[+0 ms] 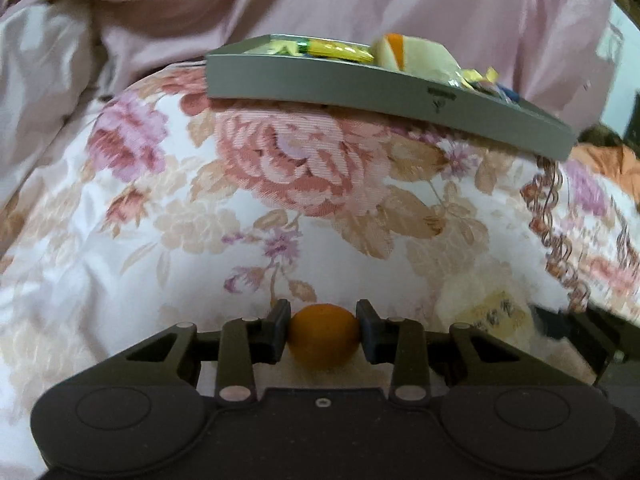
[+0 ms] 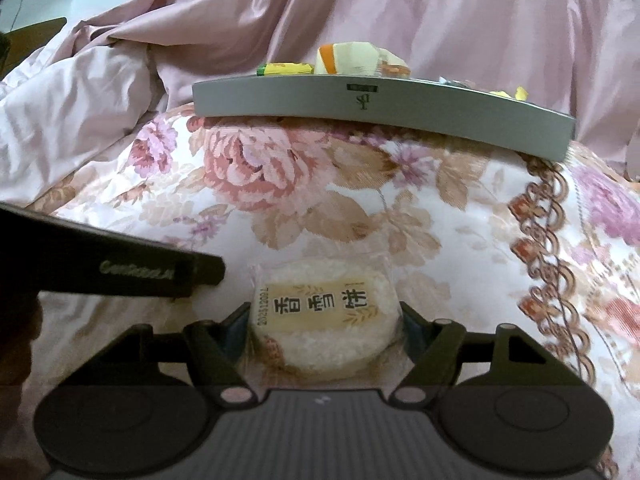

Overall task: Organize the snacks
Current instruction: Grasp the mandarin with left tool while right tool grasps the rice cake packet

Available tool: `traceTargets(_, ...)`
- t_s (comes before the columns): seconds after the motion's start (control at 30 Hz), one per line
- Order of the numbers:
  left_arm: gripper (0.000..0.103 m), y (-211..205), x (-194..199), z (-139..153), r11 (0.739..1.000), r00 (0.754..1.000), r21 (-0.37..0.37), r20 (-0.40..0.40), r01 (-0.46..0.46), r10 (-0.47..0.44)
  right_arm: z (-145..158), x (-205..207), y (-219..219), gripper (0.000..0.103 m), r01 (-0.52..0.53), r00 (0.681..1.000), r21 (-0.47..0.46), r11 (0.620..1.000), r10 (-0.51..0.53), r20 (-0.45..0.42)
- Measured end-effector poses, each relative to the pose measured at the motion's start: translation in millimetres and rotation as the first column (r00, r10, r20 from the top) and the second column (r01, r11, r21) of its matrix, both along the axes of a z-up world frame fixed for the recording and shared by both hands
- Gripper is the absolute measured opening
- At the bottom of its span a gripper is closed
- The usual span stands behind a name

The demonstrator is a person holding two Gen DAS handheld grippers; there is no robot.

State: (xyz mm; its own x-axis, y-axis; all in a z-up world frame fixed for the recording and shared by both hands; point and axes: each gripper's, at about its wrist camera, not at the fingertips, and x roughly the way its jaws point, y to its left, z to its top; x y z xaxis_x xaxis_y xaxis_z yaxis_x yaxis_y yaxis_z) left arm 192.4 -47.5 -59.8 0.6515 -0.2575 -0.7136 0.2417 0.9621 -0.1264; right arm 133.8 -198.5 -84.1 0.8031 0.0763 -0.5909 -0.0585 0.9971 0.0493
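My left gripper [image 1: 323, 334] is shut on a small round orange fruit [image 1: 323, 340], held just above the floral bedspread [image 1: 280, 208]. In the right wrist view a round rice cracker in a clear wrapper with a yellow label [image 2: 324, 316] lies on the bedspread. My right gripper [image 2: 325, 326] straddles it, both pads touching the wrapper's sides. A grey tray [image 1: 360, 88] [image 2: 400, 104] sits farther back on the raised bedding, with yellow packets [image 2: 286, 68] and a cream and orange packet [image 2: 348, 58] in it. The left gripper's black body [image 2: 120, 272] reaches in from the left.
Rumpled pink bedding [image 2: 400, 8] rises behind the tray. A braided border [image 2: 544, 240] runs down the bedspread on the right. The blurred cracker packet [image 1: 492, 312] and a dark part of the right gripper [image 1: 576, 328] show at the left view's right edge.
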Motion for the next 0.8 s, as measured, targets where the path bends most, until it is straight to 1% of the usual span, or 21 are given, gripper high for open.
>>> traceTargets(0.07, 0.038, 2.5, -2.5, -0.4, 1.0, 0.999, -0.024, -0.044, -0.002, 0.001, 1.5, -6.4, 0.3, 0.076, 0.002, 1.0, -0.006, 1.0, -0.002, -0.003)
traceTargets(0.1, 0.038, 2.2, -3.8, -1.8, 1.0, 0.998, -0.018, -0.057, 0.0, -0.001, 2.6, -9.5, 0.4, 0.076, 0.003, 1.0, -0.011, 1.0, -0.003, -0.003)
traceTargets(0.17, 0.038, 0.9, -7.3, -3.3, 1.0, 0.998, 0.0, -0.056, 0.007, -0.007, 3.9, -13.4, 0.9, 0.077, 0.004, 1.0, -0.019, 1.0, -0.004, -0.003)
traceTargets(0.3, 0.039, 0.9, -9.0, -3.9, 1.0, 0.998, 0.005, -0.061, 0.01, -0.01, 2.7, -17.8, 1.5, 0.077, 0.006, 1.0, -0.024, 1.0, -0.006, -0.003)
traceTargets(0.33, 0.042, 1.2, -9.4, -4.1, 1.0, 0.998, 0.007, -0.062, 0.01, -0.01, 2.1, -17.6, 1.5, 0.077, 0.006, 1.0, -0.024, 1.0, -0.006, -0.003)
traceTargets(0.53, 0.051, -1.5, -11.8, -4.7, 0.999, 0.997, 0.018, -0.071, 0.028, -0.026, -0.7, -14.7, -0.1, 0.08, 0.002, 1.0, -0.014, 1.0, -0.002, 0.0)
traceTargets(0.6, 0.052, -2.7, -14.1, -4.8, 0.999, 0.997, 0.027, -0.072, 0.034, -0.032, -0.9, -13.9, -0.5, 0.08, 0.002, 1.0, -0.012, 1.0, -0.002, 0.001)
traceTargets(0.67, 0.05, -3.7, -16.5, -4.6, 0.998, 0.997, 0.037, -0.073, 0.041, -0.038, -1.3, -13.2, -1.0, 0.081, 0.0, 1.0, -0.01, 1.0, 0.0, 0.001)
traceTargets(0.7, 0.046, -3.9, -17.6, -4.4, 0.998, 0.997, 0.046, -0.072, 0.042, -0.038, -1.2, -13.1, -1.3, 0.081, -0.001, 1.0, -0.009, 1.0, 0.001, 0.002)
traceTargets(0.73, 0.04, -3.7, -18.7, -3.9, 0.998, 0.997, 0.051, -0.07, 0.037, -0.034, -1.1, -13.1, -1.1, 0.078, -0.003, 1.0, -0.01, 1.0, 0.003, 0.005)
traceTargets(0.8, 0.038, -1.6, -19.2, -3.7, 0.998, 0.997, 0.05, -0.071, 0.033, -0.03, -0.8, -14.1, 0.7, 0.077, -0.006, 1.0, -0.018, 1.0, 0.006, 0.009)
